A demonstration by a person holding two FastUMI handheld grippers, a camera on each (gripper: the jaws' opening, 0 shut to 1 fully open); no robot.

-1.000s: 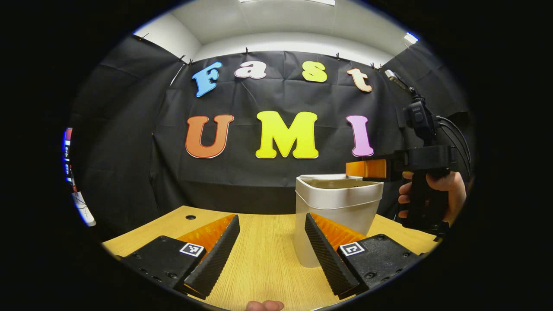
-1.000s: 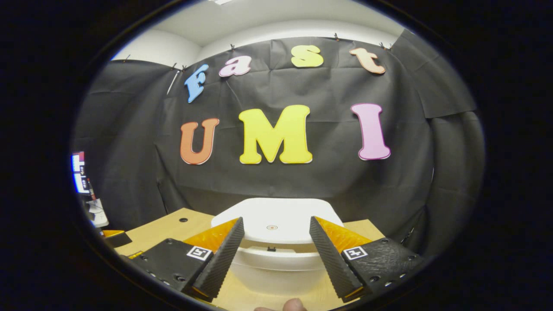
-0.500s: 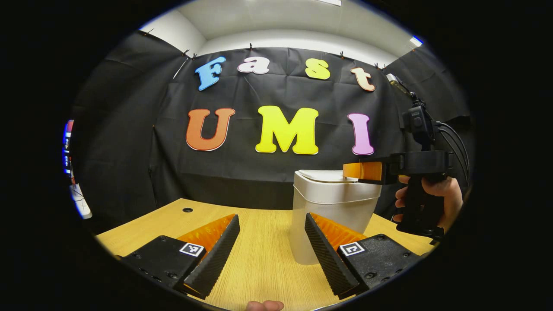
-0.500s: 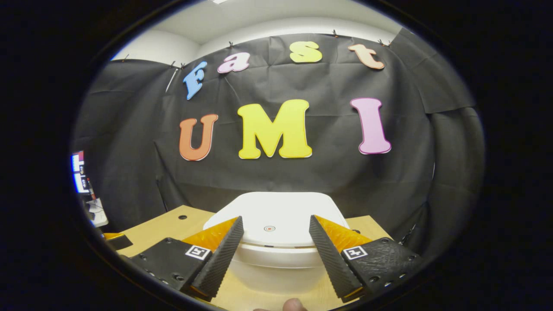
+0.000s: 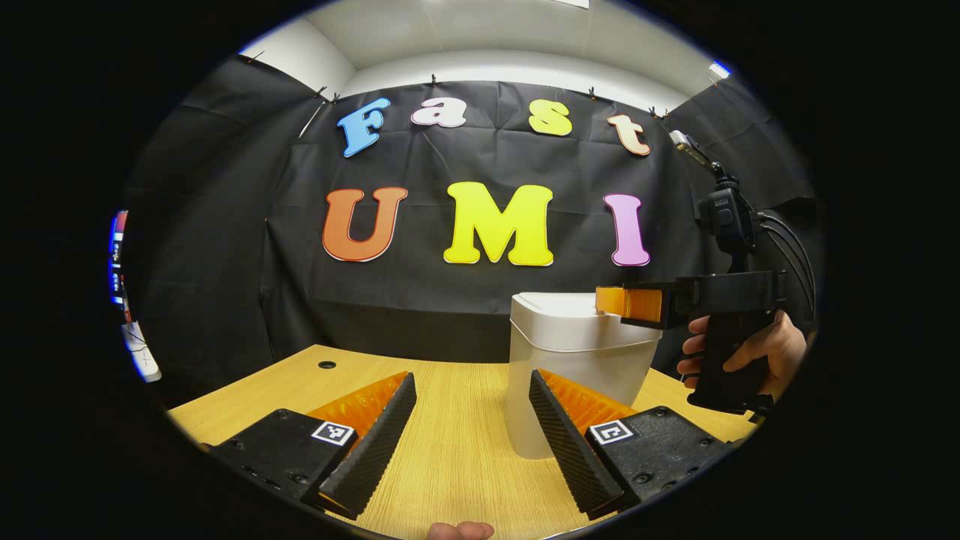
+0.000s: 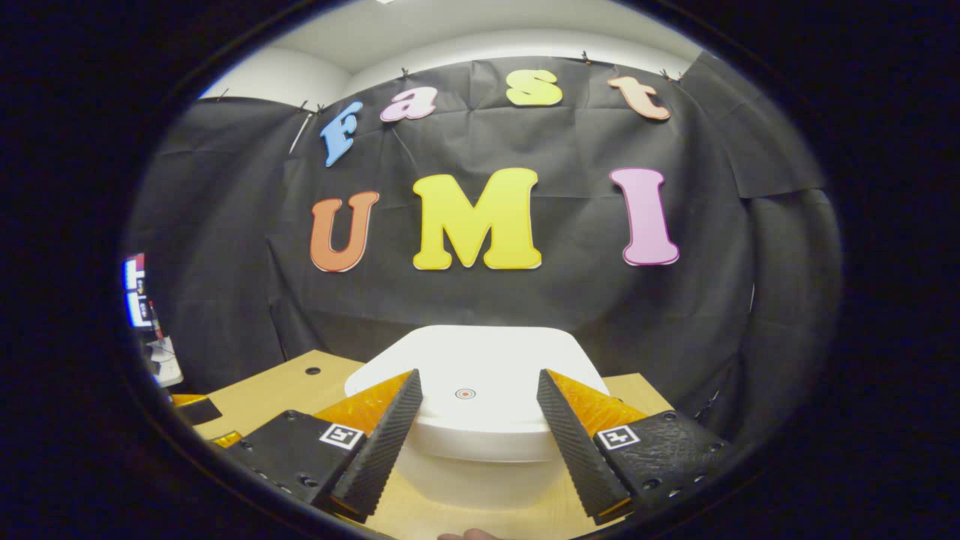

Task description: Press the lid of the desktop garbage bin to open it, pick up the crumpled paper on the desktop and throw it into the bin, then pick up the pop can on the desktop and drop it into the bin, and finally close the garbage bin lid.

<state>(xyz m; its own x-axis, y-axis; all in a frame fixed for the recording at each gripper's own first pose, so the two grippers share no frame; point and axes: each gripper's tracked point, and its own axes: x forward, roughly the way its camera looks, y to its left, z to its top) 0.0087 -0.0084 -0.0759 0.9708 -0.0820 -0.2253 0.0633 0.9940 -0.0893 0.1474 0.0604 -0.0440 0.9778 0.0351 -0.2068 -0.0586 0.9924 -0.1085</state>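
Hovering right gripper (image 6: 474,420) over bin lid (image 6: 480,367), jaws spread, lid flat straight ahead below tips. Left gripper (image 5: 472,420) also spread, lower, bin (image 5: 577,375) just right of centre on desk (image 5: 450,450). Right hand nearer.

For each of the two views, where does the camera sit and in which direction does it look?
Left gripper view: low over the wooden desk, facing the booth wall; own left gripper open, white bin just right of it, right gripper and the hand beyond.
Right gripper view: above the bin's closed lid, facing the wall; own right gripper open.
Shared: bin, desk, wall.
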